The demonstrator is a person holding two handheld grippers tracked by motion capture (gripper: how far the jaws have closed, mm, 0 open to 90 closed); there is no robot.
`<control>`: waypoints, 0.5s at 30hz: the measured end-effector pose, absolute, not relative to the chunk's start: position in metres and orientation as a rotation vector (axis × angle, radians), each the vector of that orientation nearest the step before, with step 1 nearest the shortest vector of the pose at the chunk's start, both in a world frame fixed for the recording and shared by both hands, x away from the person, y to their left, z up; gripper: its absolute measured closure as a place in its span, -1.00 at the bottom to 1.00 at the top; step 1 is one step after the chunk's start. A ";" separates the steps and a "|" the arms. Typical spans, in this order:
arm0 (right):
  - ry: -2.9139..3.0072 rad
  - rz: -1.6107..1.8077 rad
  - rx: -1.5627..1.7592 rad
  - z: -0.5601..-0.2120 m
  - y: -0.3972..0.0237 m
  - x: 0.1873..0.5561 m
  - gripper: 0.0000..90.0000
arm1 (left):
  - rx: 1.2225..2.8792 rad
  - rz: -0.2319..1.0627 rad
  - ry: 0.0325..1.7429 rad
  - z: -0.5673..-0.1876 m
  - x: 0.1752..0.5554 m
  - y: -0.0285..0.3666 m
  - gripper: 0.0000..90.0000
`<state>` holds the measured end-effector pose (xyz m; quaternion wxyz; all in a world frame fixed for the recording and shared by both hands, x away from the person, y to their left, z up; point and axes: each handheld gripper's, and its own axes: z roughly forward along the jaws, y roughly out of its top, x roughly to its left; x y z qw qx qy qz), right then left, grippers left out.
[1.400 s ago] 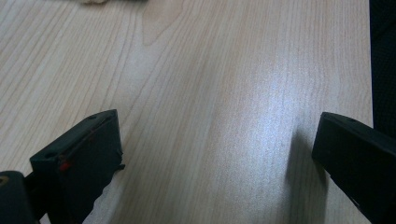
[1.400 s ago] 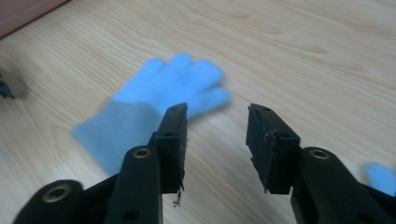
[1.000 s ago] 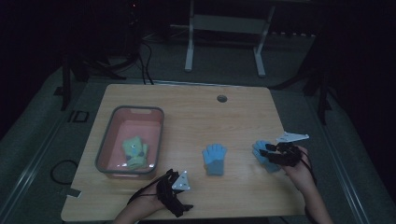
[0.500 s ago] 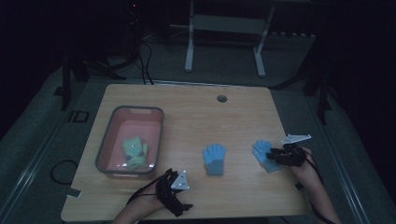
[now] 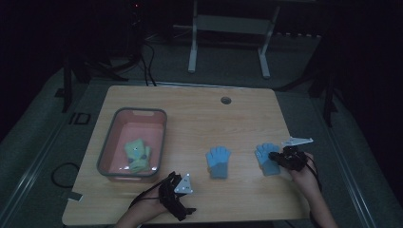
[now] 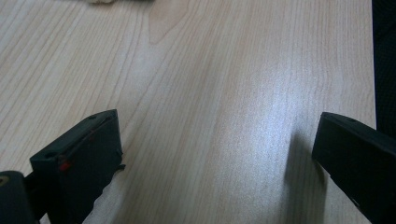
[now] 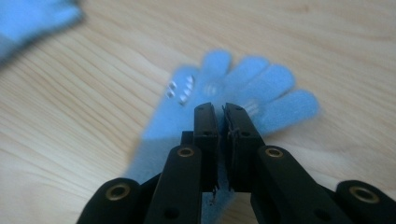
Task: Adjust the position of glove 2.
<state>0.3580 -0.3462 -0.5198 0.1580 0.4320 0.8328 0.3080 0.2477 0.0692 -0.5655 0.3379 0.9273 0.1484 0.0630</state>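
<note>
Our right gripper (image 7: 223, 109) has just closed its jaws, pinching the blue glove (image 7: 243, 88) that lies flat on the table (image 5: 190, 114) by its palm. With so little fabric caught, it could slip free when lifted. Our left gripper (image 6: 215, 144) rests wide open, empty.
</note>
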 end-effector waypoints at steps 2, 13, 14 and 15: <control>2.359 0.906 1.254 -0.510 -0.340 0.354 0.88 | 2.419 0.165 0.382 -0.566 0.248 0.069 -0.96; 2.244 1.068 1.245 -0.459 -0.297 0.332 0.88 | 2.417 0.166 0.379 -0.565 0.248 0.069 -0.96; 2.235 1.081 1.249 -0.456 -0.292 0.331 0.88 | 2.417 0.168 0.379 -0.565 0.248 0.069 -0.96; 2.228 1.096 1.252 -0.454 -0.287 0.330 0.88 | 2.416 0.167 0.379 -0.565 0.247 0.069 -0.96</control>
